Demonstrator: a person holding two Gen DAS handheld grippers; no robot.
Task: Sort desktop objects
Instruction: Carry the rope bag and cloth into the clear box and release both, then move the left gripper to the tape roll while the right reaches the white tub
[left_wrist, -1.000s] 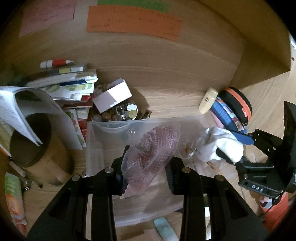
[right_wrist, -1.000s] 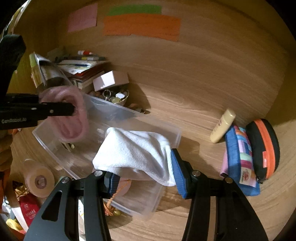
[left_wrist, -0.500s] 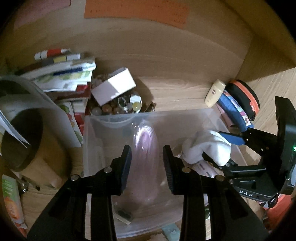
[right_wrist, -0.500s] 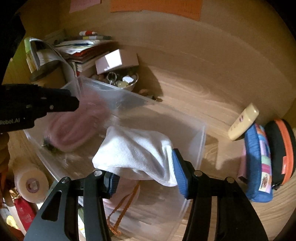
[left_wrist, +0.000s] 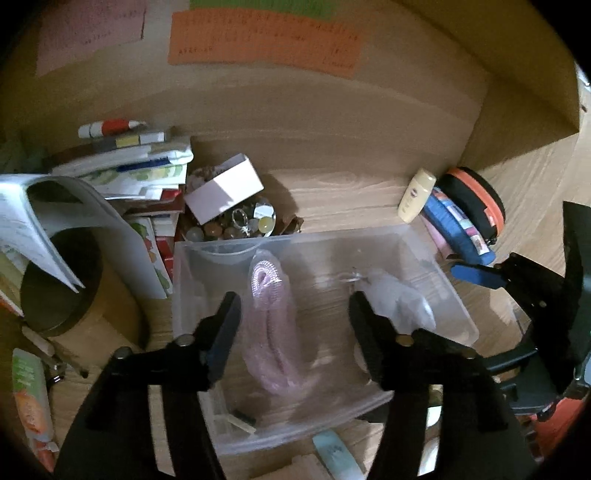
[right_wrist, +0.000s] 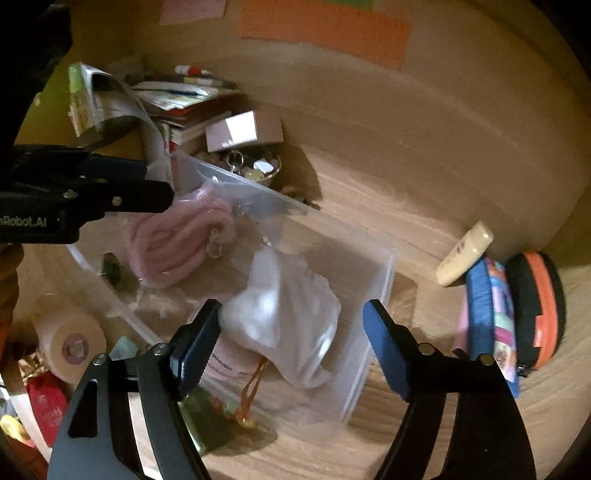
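A clear plastic bin (left_wrist: 436, 266) sits on the wooden desk. A pink knitted bundle (left_wrist: 271, 332) lies inside it at the left; it also shows in the right wrist view (right_wrist: 177, 243). A white cloth (right_wrist: 280, 314) lies in the bin's right part, blurred in the left wrist view (left_wrist: 402, 299). My left gripper (left_wrist: 293, 314) is open and empty above the pink bundle. My right gripper (right_wrist: 291, 321) is open and empty above the white cloth. The right gripper shows at the right edge of the left wrist view (left_wrist: 476, 275).
A bowl of trinkets with a white box (left_wrist: 225, 194) stands behind the bin. Books and papers (left_wrist: 122, 166) pile at the left by a cardboard cylinder (left_wrist: 62, 280). A cream tube (right_wrist: 465, 253), blue pouch (right_wrist: 487, 317) and orange-black case (right_wrist: 543, 310) lie at the right. A tape roll (right_wrist: 72, 338) sits front left.
Both grippers opened. The pink bundle dropped from the left gripper into the bin, and the white cloth dropped from the right gripper into the bin.
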